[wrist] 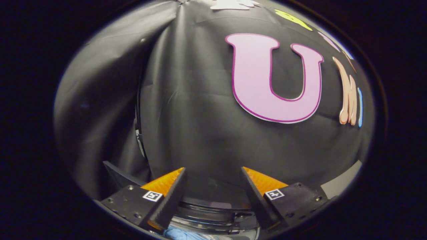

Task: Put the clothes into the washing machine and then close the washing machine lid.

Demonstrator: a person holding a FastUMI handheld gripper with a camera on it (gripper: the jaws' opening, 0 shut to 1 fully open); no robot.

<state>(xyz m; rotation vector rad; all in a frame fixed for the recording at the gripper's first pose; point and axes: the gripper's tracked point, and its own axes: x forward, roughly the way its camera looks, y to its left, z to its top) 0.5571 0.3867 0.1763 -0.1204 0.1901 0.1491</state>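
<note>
Blue cloth [181, 234] lay low between the fingers of the open claw [213, 173], above the washing machine [213, 213]. Nothing was gripped. Cloth left draped on the rim could jam the lid.

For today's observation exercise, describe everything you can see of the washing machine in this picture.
Little of the washing machine shows: a curved, dark, glossy rim with a glassy-looking ring, low between and just beyond the fingers of the gripper. Its opening seems to face up. Pale blue cloth lies at its near edge, nearest the camera; whether inside or on the rim is unclear. The fingers stand apart, holding nothing, and whether they touch the machine cannot be told. The black booth wall hangs behind it.
</note>
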